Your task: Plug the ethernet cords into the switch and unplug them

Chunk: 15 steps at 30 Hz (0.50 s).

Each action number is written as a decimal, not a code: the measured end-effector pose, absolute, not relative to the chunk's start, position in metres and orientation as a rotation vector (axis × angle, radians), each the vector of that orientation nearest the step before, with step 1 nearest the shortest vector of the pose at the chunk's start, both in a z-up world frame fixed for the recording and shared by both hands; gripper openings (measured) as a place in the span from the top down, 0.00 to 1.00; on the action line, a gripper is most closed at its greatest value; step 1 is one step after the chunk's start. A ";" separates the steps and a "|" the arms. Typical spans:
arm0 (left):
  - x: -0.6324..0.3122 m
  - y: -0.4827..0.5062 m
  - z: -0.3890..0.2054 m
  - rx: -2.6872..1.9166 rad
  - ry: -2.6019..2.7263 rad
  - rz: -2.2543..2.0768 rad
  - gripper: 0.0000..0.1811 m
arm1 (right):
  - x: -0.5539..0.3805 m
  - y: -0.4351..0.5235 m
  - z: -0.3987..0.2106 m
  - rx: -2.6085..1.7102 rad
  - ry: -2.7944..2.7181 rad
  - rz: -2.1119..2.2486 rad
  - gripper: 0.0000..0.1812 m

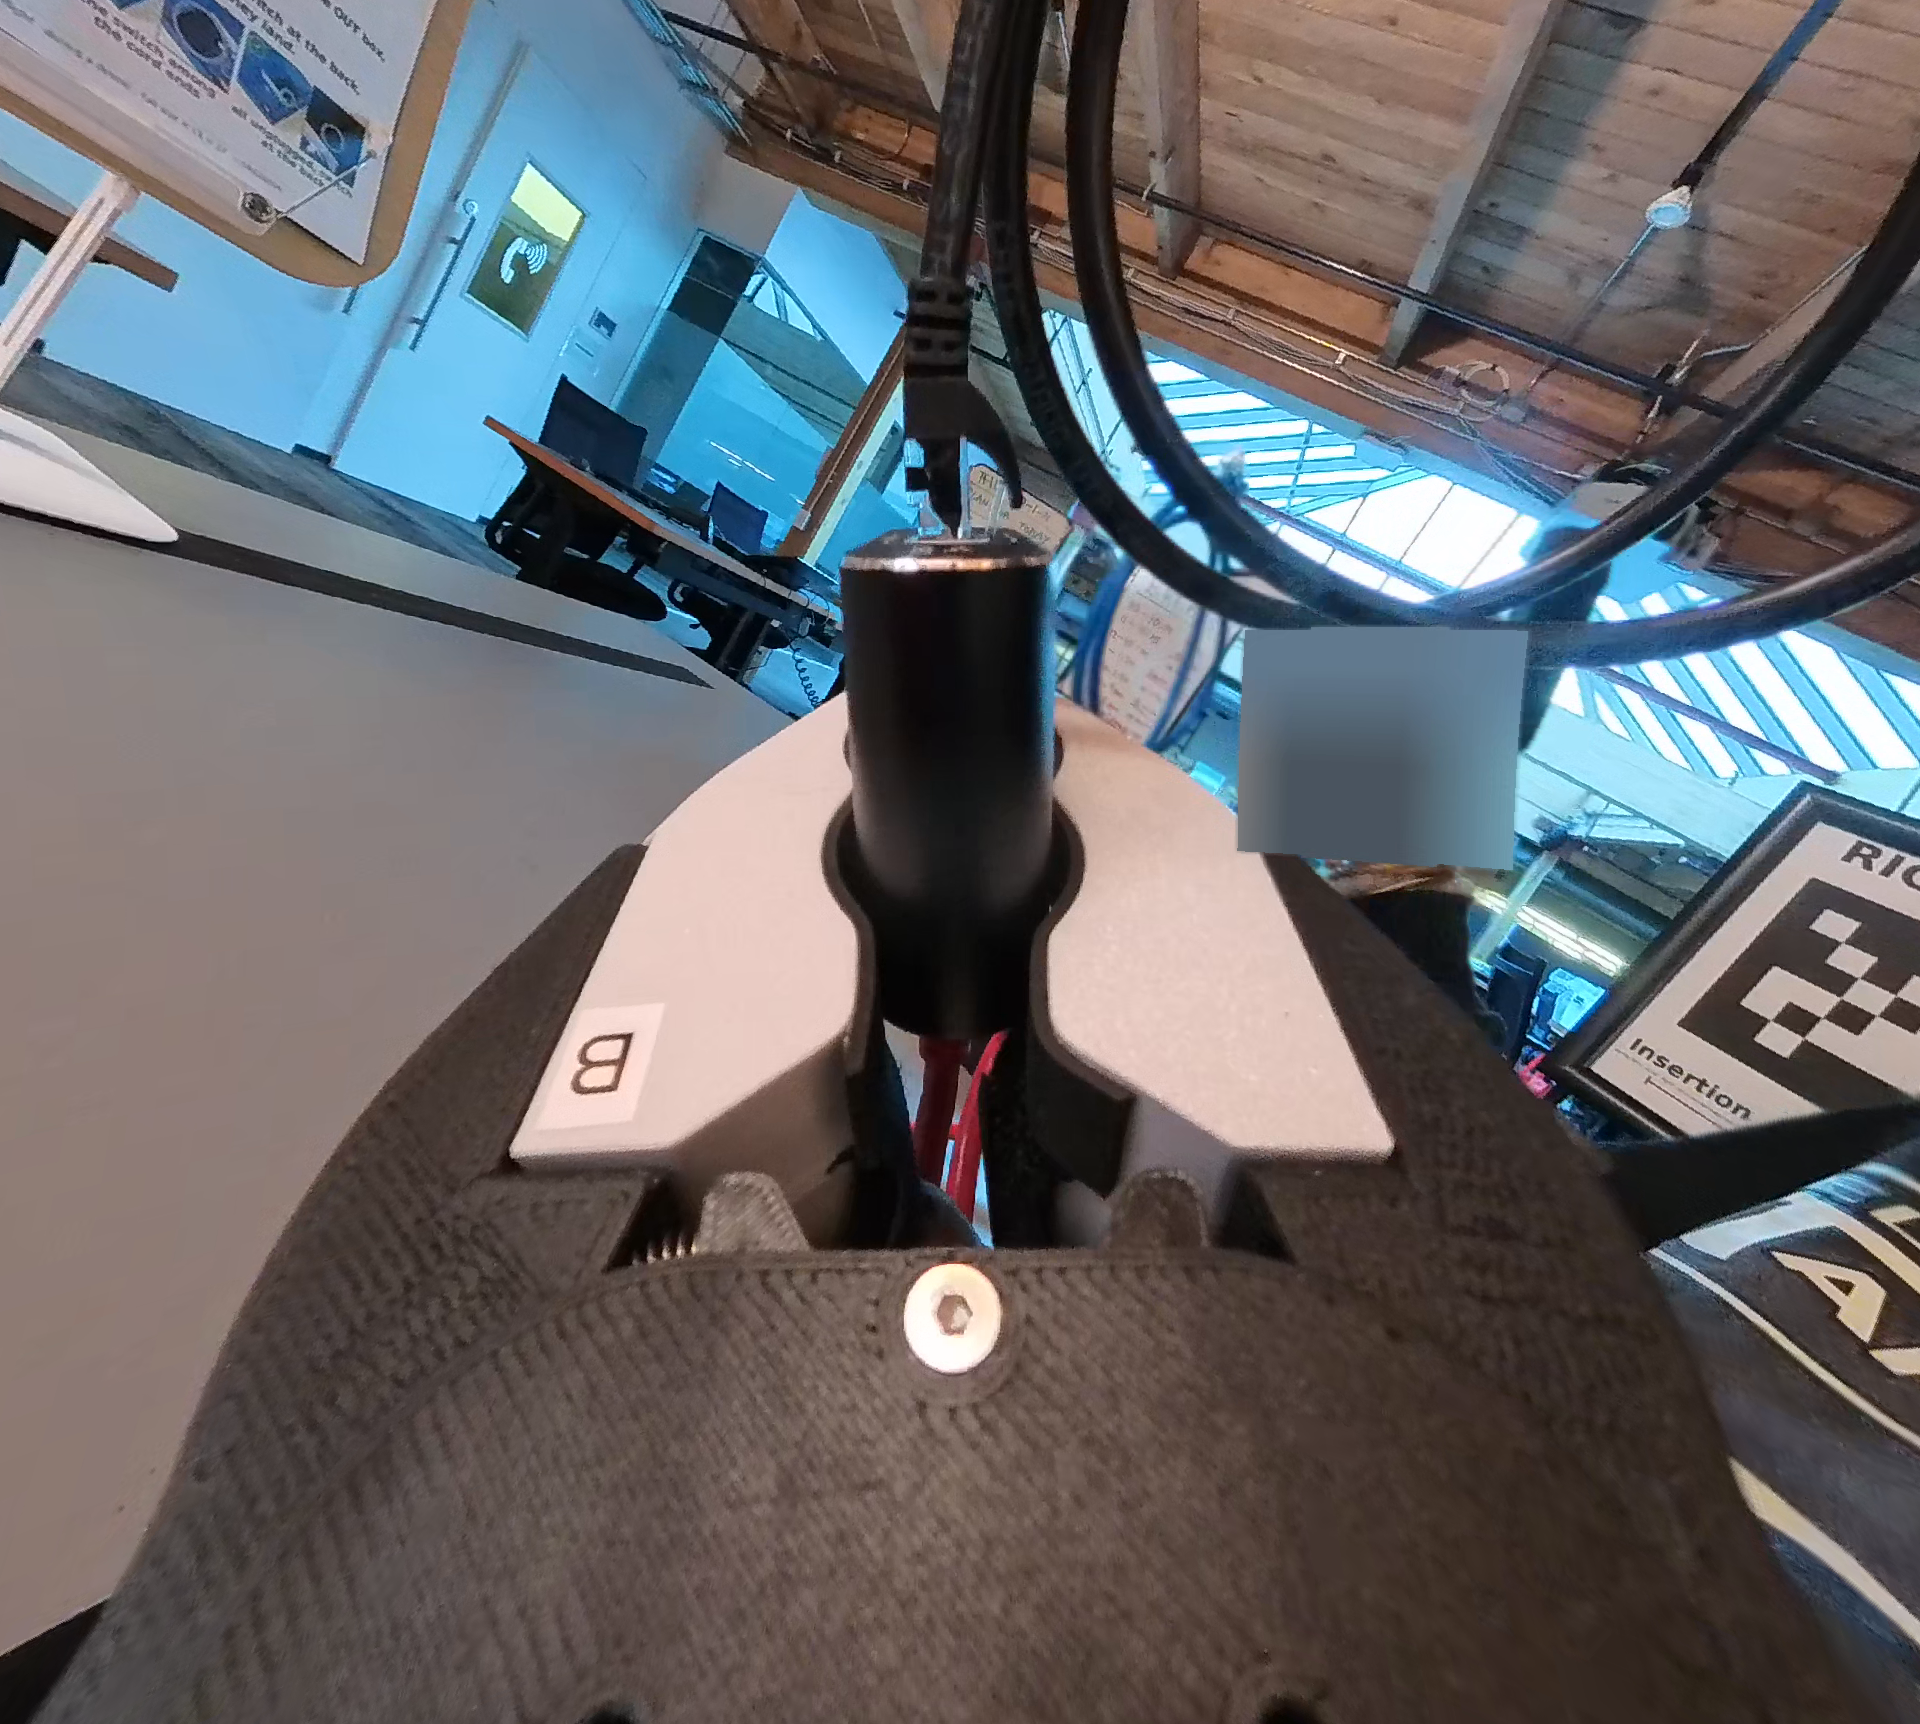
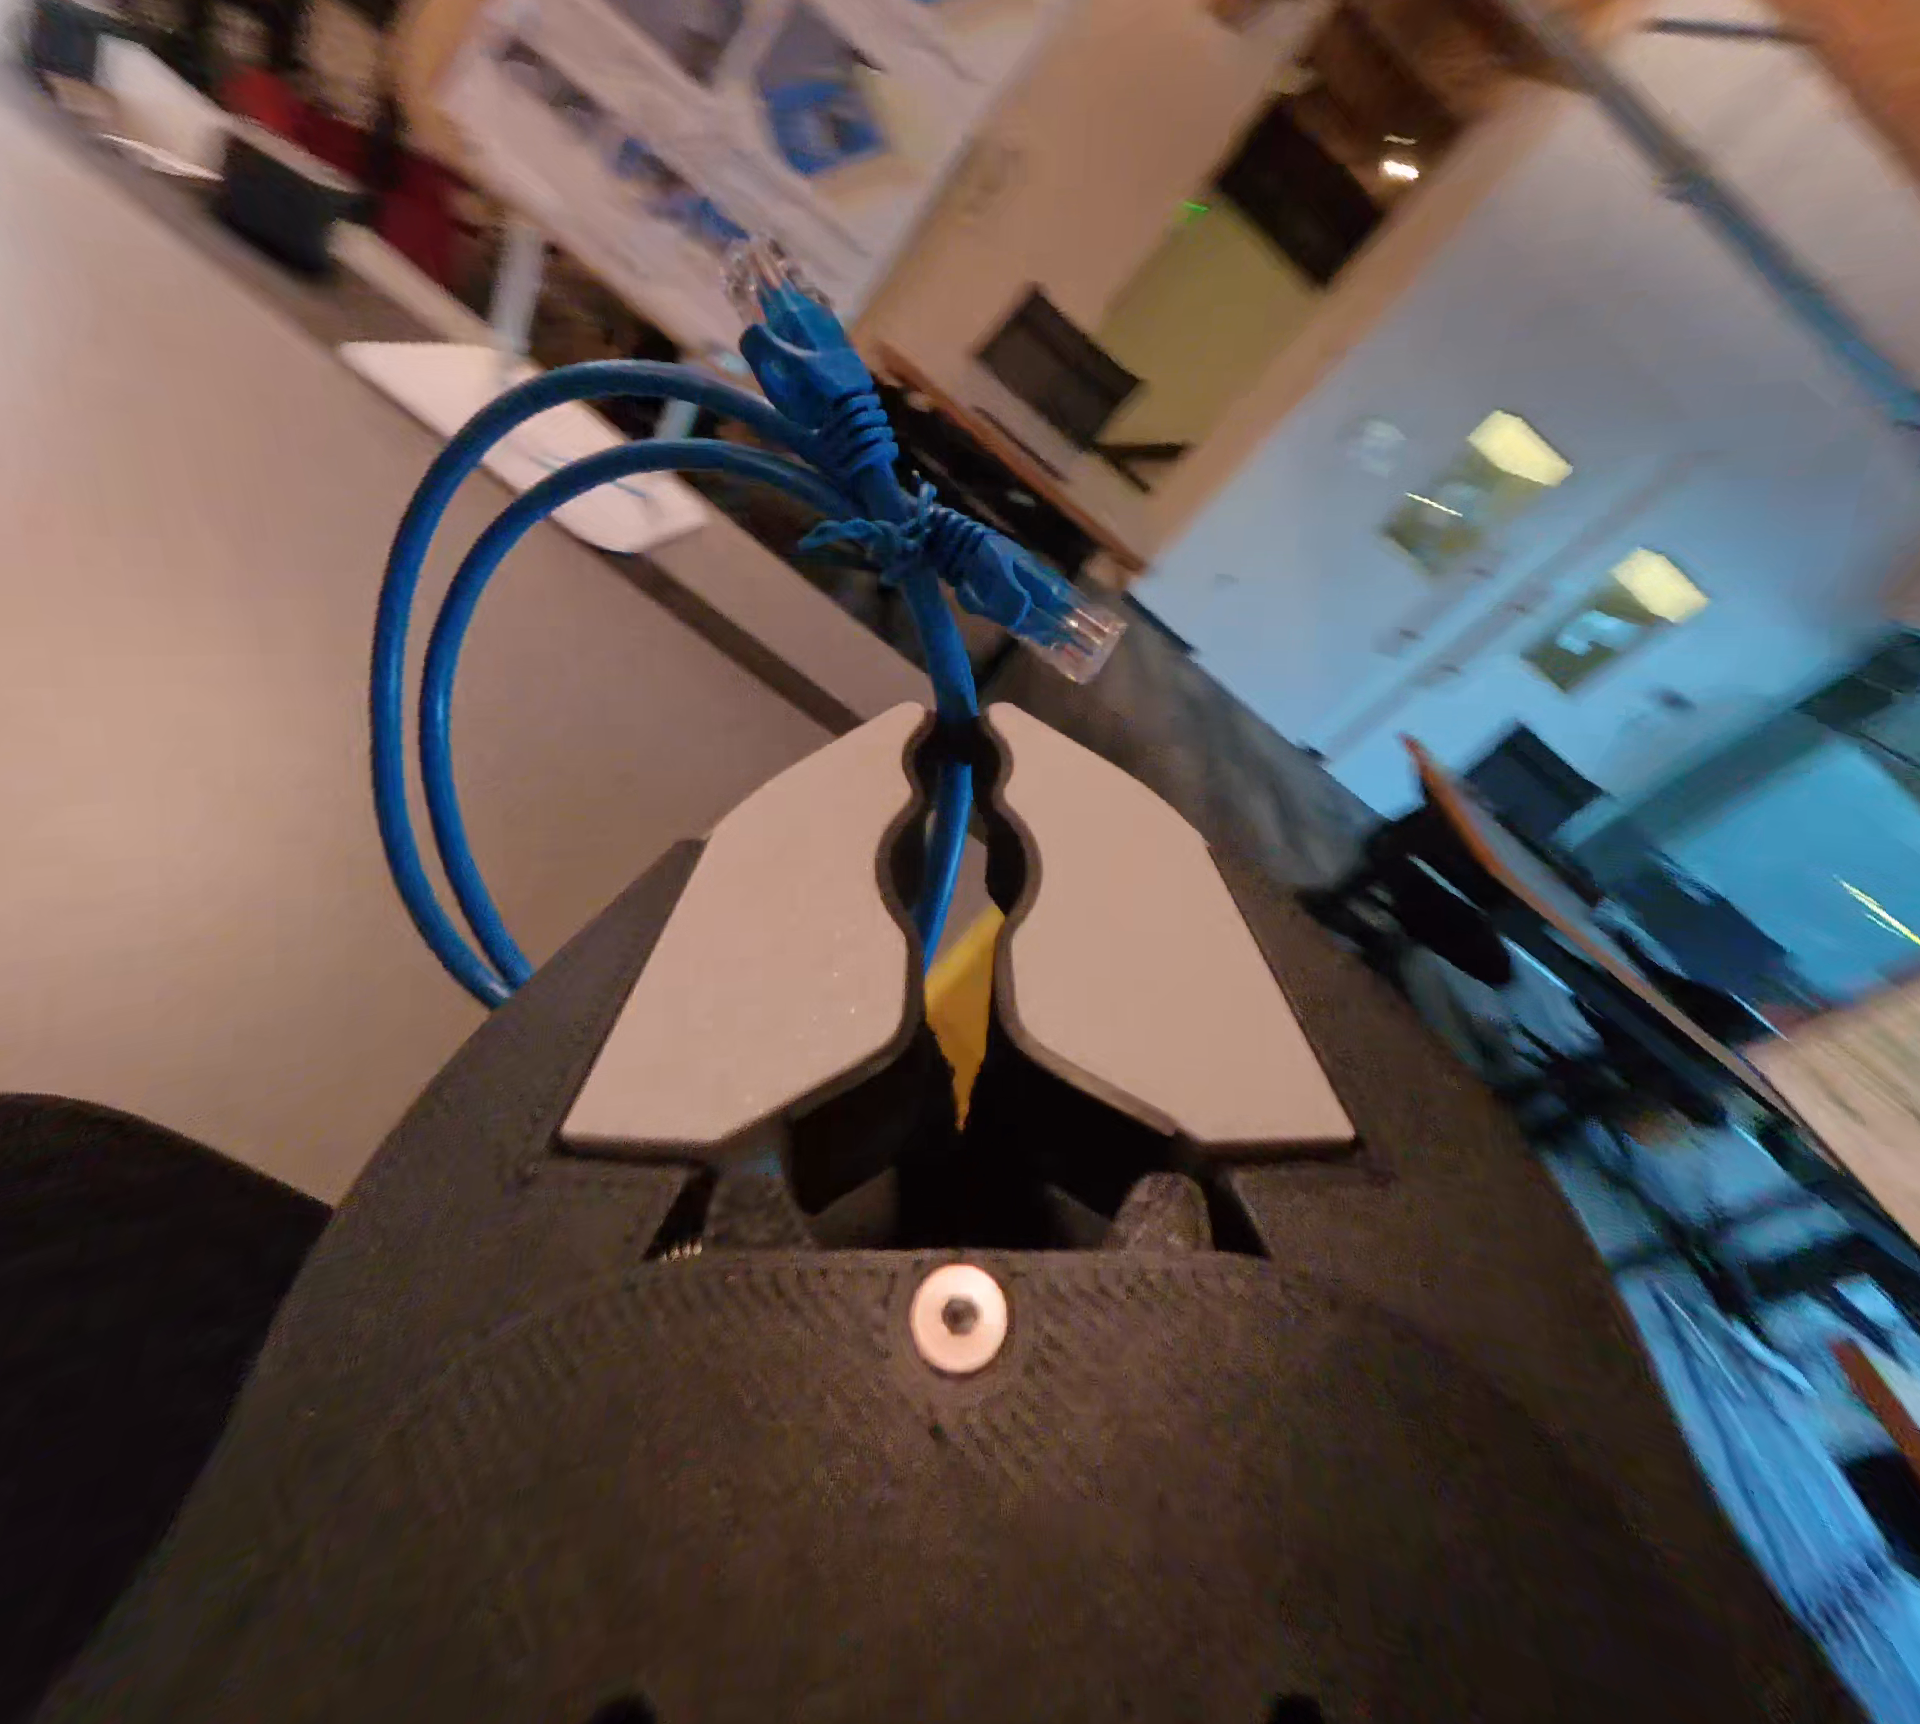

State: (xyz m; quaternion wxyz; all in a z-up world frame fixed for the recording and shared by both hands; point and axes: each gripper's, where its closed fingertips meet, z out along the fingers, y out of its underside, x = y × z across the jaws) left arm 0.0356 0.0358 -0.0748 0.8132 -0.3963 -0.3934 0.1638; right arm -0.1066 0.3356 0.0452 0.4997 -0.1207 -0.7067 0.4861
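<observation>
My left gripper (image 1: 951, 739) is shut on a black cylindrical switch (image 1: 945, 718) that stands upright between the grey fingers (image 1: 727, 926). A black ethernet cord (image 1: 1122, 427) loops overhead. Its black plug (image 1: 935, 386) points down onto the switch's top end; I cannot tell if it is fully seated. In the right wrist view my right gripper (image 2: 954, 724) is shut on a blue ethernet cord (image 2: 416, 687). The cord is coiled and tied in a bundle, and its two clear-tipped plugs (image 2: 1070, 630) stick out above the fingertips. A yellow piece (image 2: 961, 999) shows between the fingers.
A grey table (image 1: 260, 791) lies on the left. An instruction board (image 1: 208, 12) on a white stand is at the upper left. A framed sign with a checkered marker (image 1: 1766, 978) stands on the right. The right wrist view is motion-blurred, showing the table (image 2: 208, 635) and the board (image 2: 727, 12). The tips of one gripper are about 35 centimetres away from the tips of the other.
</observation>
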 end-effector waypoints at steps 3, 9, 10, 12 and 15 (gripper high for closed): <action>0.035 0.037 -0.076 -0.856 -0.844 0.352 0.85 | -0.110 0.400 0.044 -0.444 -1.612 1.096 0.97; 0.034 0.038 -0.076 -0.862 -0.845 0.355 0.85 | -0.138 0.477 0.007 -0.611 -1.632 0.943 0.97; 0.034 0.038 -0.076 -0.863 -0.844 0.353 0.85 | -0.142 0.479 -0.007 -0.626 -1.693 0.965 0.97; 0.034 0.038 -0.076 -0.861 -0.842 0.349 0.85 | -0.152 0.485 -0.037 -0.713 -1.806 1.008 0.97; 0.034 0.038 -0.076 -0.859 -0.842 0.348 0.85 | -0.165 0.502 -0.079 -0.923 -1.937 0.942 0.97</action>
